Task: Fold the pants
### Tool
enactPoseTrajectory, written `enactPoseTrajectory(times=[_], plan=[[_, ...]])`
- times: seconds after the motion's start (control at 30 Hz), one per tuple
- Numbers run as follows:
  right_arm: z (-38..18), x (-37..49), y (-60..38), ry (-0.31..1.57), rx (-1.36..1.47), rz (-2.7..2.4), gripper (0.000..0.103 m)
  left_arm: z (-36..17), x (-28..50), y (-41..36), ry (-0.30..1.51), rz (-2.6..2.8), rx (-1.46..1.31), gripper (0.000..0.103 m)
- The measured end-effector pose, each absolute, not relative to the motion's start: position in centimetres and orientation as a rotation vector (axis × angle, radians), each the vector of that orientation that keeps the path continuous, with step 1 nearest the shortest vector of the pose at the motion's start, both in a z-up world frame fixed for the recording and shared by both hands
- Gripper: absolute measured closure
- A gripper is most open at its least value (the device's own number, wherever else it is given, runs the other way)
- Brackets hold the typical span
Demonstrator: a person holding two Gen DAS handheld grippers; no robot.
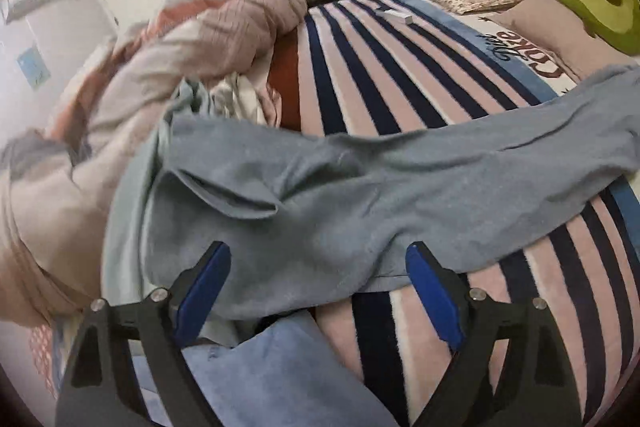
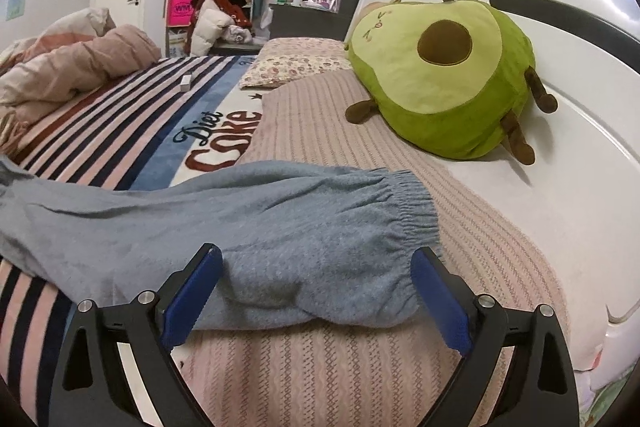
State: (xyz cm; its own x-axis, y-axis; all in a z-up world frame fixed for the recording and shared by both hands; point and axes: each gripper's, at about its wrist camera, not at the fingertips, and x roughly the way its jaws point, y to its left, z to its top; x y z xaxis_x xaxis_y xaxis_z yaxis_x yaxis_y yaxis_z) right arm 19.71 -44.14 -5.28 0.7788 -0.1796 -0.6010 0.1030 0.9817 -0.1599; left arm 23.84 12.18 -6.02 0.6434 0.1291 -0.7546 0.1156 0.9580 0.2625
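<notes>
Grey-blue pants point(image 1: 360, 183) lie stretched across the striped bed blanket point(image 1: 380, 83). In the left wrist view my left gripper point(image 1: 318, 259) is open, its blue pads either side of the near edge of the pants' wider end, a fold of fabric just ahead. In the right wrist view the elastic waistband or cuff end point(image 2: 404, 203) of the pants point(image 2: 240, 227) rests on a pink ribbed cover point(image 2: 320, 367). My right gripper point(image 2: 318, 263) is open, its pads straddling this end. Neither gripper holds any cloth.
A pile of pink and white bedding point(image 1: 180, 39) lies at the left of the bed. A green avocado plush point(image 2: 436, 71) leans on the white headboard point(image 2: 580, 107), beside a floral pillow point(image 2: 296, 63). A small white box point(image 2: 185, 81) sits on the blanket. Cluttered shelves stand behind.
</notes>
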Motion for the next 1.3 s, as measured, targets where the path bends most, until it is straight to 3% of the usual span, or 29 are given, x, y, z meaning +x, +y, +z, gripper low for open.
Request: enactPoseTrajectory(times=[0.03,0.2,0.3,0.6,0.63,0.7,0.9,1.13,1.23,1.3], plan=[[-5.3,19.7,-44.2,0.660,-0.119,-0.153,0.009,-6.5,24.5,12.6,0.886,0.021,0.275,0.018],[-5.3,19.8,-44.4,0.656,-0.106,-0.150,0.009,-7.8,27.2,13.4,0.912,0.020,0.180,0.053],[-5.3,20.0,-44.5,0.658,-0.114,-0.156,0.009,-7.7,29.3,14.0,0.891,0.040,0.157,0.059],[-5.0,21.3,-44.7,0.673,-0.143,-0.187,0.009,-4.4,34.2,17.8,0.655,0.290,0.196,0.056],[-4.9,21.3,-44.7,0.674,-0.150,-0.192,0.009,-4.2,34.2,18.2,0.659,0.288,0.179,0.053],[-4.8,21.4,-44.6,0.675,-0.158,-0.201,0.009,-3.7,33.3,18.6,0.663,0.248,0.135,0.036],[-4.8,20.3,-44.9,0.675,-0.103,-0.187,0.009,-3.9,26.8,16.7,0.707,0.113,0.062,0.022],[-4.0,18.0,-46.3,0.651,-0.073,-0.189,0.009,-6.5,21.6,15.1,0.805,0.064,-0.015,0.022],[-3.7,17.5,-47.6,0.665,-0.038,-0.199,0.001,-7.6,20.9,15.2,0.837,0.066,-0.045,0.021],[-4.0,17.6,-48.3,0.685,-0.009,-0.176,0.001,-8.1,20.9,15.2,0.852,0.066,-0.053,0.021]])
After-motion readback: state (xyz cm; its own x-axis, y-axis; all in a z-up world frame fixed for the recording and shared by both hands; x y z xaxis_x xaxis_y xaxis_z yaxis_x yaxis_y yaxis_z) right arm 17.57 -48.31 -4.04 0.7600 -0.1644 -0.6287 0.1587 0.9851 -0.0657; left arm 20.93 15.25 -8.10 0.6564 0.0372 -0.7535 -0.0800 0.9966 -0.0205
